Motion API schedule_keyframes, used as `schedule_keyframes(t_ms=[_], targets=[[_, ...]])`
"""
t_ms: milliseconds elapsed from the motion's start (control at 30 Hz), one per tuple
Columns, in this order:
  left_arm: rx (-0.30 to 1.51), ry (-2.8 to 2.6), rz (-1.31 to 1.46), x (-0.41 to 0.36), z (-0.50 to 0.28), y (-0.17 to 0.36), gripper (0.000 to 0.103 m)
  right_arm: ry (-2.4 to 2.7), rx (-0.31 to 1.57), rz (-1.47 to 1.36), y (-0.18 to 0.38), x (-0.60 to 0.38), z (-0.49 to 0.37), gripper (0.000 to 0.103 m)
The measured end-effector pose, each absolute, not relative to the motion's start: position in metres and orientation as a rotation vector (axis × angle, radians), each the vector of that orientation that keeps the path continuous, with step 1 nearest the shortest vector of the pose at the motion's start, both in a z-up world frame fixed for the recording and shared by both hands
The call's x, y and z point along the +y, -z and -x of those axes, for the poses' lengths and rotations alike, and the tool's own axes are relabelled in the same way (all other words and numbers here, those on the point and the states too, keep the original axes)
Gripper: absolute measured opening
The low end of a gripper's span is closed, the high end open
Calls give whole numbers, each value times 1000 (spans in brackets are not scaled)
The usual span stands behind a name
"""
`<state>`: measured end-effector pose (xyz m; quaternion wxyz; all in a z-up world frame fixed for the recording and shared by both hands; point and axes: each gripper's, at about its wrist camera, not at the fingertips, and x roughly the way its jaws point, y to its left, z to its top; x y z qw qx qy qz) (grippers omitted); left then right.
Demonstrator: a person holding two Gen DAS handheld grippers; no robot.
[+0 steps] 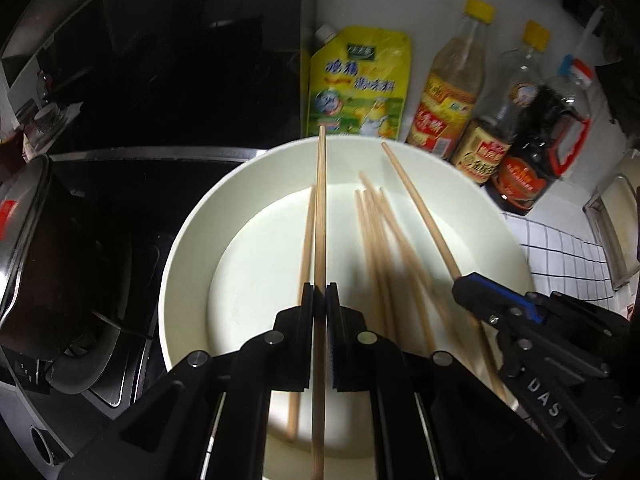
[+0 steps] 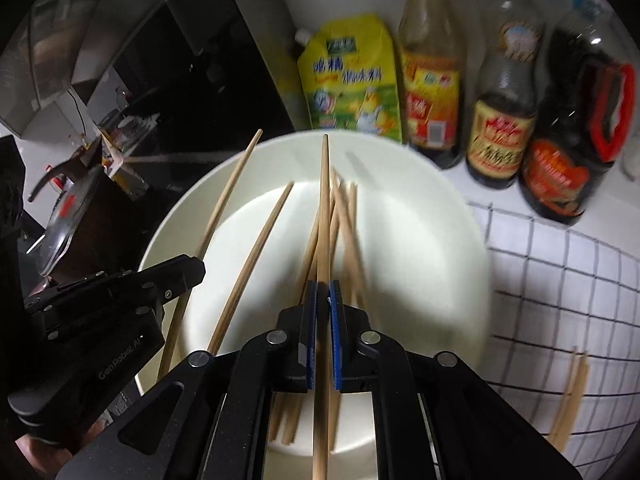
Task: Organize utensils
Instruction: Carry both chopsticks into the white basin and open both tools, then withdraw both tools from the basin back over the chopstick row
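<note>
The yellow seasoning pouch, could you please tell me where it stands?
The yellow seasoning pouch stands just behind the white bowl, leftmost in the row, beside the yellow-capped bottle.

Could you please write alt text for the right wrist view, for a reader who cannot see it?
The right gripper is shut on one wooden chopstick above a white bowl holding more chopsticks. The left gripper grips another at left; sauce bottles stand behind.

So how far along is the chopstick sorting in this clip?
Early to midway, at a guess. A few chopsticks already lie on the checked cloth. Each tool, left and right, is shut on one chopstick over the white bowl. Several loose chopsticks remain in the bowl.
</note>
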<state>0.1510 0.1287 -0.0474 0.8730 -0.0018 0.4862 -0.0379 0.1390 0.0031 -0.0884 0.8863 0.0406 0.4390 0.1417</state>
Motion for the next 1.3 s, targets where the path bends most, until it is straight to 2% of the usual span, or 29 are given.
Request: schedule_keyframes(t_ms=[367,433,500,633,1300], targets=[[1067,84,31,141,-161,69,10,-247,951,-58,105,18,-147,7],[1065,78,36,143,-160,68,25,-236,942,-50,102,18,-144,11],[1057,70,50,147,-159,67,33,-223,924,-41,98,17,-142,13],[1042,59,63,151,-155,62,41,-218,902,-44,92,13,-137,13],[998,59,56,149,-113,35,46,-180,871,-17,69,-6,-77,13]])
